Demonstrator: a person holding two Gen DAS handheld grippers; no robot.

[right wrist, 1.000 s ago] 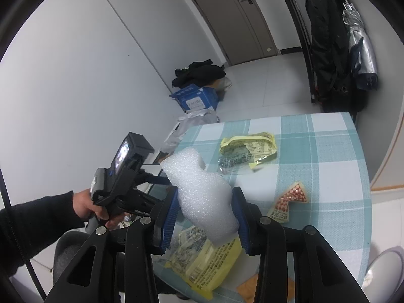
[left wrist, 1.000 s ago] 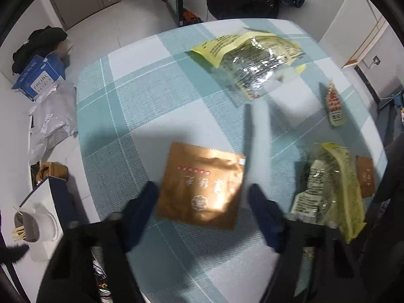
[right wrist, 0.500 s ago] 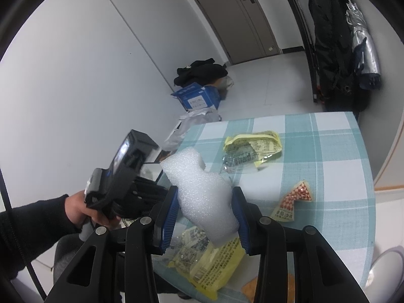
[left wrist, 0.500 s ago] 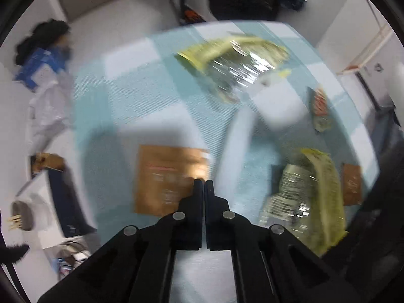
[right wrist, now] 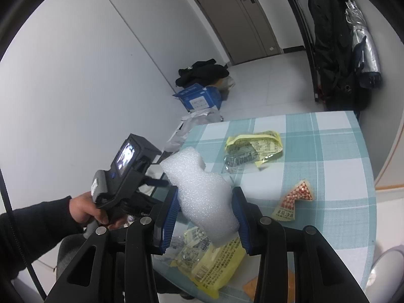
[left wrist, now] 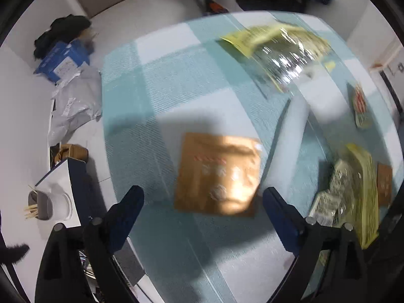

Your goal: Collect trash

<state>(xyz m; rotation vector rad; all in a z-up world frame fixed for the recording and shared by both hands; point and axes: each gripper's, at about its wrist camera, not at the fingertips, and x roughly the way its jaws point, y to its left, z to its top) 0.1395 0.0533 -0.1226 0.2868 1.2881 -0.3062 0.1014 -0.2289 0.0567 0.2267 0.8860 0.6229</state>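
1. The right claw [right wrist: 205, 212] is squeezed shut on a white foam piece [right wrist: 202, 189], low in the middle of its view, so one bit of trash is already picked up.
2. The foam's long side runs from upper left to lower right, with its top poking up past the claw tips.
3. The left claw [left wrist: 202, 212] is opening wide near the bottom of its view. Nothing is held in it.
4. A flat gold packet [left wrist: 218, 174] lies on the checked surface [left wrist: 176, 88] in the middle of the frame, between the two blue tips but not touched (it looks like the next one to grab).
5. The packet is nearly square, so it has no clear long side; its edges sit a little tilted.
6. Still left: a yellow wrapper [left wrist: 277, 48] at the upper right, a red snack packet [left wrist: 359, 106] at the right edge, and a yellow bag [left wrist: 353, 189] at the lower right. Most of the job is still to do.
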